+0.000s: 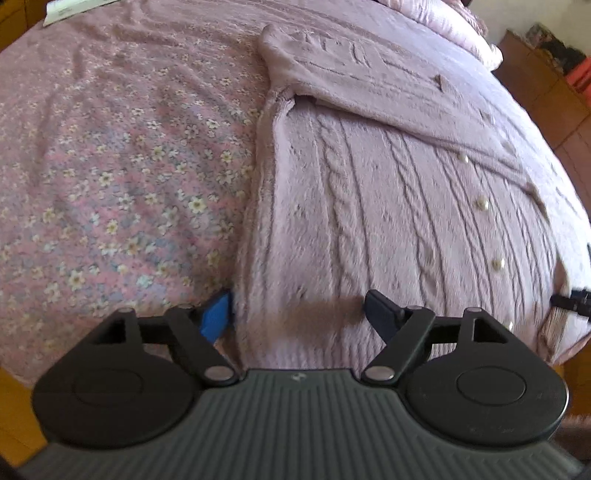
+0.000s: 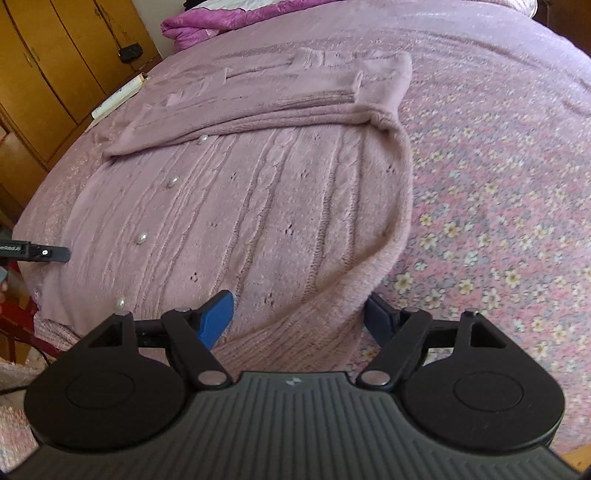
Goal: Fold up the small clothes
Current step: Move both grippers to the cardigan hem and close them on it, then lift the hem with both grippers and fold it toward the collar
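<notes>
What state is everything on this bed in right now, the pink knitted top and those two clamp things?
Cardigan: flat on bedspread, buttoned, sleeves folded across the chest.
Left gripper: open, straddling the hem's left corner.
Right gripper: open, straddling the hem's right corner.
Bedspread: spread out, slightly wrinkled.

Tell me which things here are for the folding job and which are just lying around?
For the folding:
- pink cardigan with pearl buttons, sleeves already folded across it
- left gripper, open at the hem
- right gripper, open at the hem

Just lying about:
- flowery bedsheet
- purple quilt
- wooden wardrobe
- white paper at the bed's edge
</notes>
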The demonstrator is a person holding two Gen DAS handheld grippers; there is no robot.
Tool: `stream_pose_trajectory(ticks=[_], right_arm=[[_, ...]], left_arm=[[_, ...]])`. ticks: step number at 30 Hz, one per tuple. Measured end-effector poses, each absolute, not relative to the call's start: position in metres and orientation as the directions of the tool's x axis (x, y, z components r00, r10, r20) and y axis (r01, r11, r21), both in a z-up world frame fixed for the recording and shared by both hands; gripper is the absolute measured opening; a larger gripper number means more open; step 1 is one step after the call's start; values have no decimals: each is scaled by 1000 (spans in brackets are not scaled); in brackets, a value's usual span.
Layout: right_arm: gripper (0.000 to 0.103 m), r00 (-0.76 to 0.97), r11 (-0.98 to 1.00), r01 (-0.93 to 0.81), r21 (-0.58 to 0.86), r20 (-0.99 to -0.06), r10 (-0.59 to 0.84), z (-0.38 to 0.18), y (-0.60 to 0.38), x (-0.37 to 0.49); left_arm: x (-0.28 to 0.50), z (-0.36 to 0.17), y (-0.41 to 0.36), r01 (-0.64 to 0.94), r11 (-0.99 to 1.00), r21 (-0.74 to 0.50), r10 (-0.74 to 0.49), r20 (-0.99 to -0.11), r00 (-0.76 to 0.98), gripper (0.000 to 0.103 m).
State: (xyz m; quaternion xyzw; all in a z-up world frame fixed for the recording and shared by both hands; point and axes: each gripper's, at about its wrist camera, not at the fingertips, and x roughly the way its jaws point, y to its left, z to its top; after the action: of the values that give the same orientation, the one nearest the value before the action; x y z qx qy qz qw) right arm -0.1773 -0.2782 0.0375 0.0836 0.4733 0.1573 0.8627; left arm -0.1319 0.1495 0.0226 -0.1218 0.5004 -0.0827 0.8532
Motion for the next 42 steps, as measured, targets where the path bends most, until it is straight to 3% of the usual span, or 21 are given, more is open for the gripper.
stream_pose_trajectory(ticks=[6, 10, 11, 12, 14, 16, 20, 30, 38, 42], right_arm=[[86, 520, 909, -228, 348, -746, 416, 31, -276, -173], [84, 544, 908, -244, 341, -726, 420, 27, -273, -172], [76, 551, 912, -245, 328, -727, 409, 27, -272, -172], [69, 560, 920, -245, 306, -730, 392, 28, -271, -172], [38, 576, 932, -224, 285, -732, 363, 29, -272, -170], [23, 584, 926, -191, 326, -720, 374, 27, -280, -167], [15, 610, 896, -174, 408, -670, 423, 25, -290, -167], [14, 734, 790, -213, 575, -440, 518, 43, -297, -148], [12, 846, 747, -163, 644, -298, 442, 55, -307, -111], [12, 879, 759, -116, 641, -290, 379, 57, -311, -86]], left_arm=[[-127, 24, 139, 44, 954, -297, -281, -830, 483, 79], [-122, 26, 137, 13, 960, -279, -250, -834, 493, 66], [-122, 28, 137, 14, 963, -271, -242, -834, 496, 61], [-122, 29, 137, 11, 961, -275, -243, -831, 500, 50], [-120, 30, 142, -5, 951, -310, -266, -823, 502, 32], [-118, 30, 149, -23, 924, -382, -318, -801, 508, 14], [-117, 32, 158, -63, 873, -483, -375, -749, 547, 12], [-98, 67, 162, -45, 795, -605, -412, -593, 691, 11], [-66, 96, 151, 17, 814, -581, -375, -502, 780, 11], [-48, 98, 147, 4, 818, -576, -347, -486, 802, 11]])
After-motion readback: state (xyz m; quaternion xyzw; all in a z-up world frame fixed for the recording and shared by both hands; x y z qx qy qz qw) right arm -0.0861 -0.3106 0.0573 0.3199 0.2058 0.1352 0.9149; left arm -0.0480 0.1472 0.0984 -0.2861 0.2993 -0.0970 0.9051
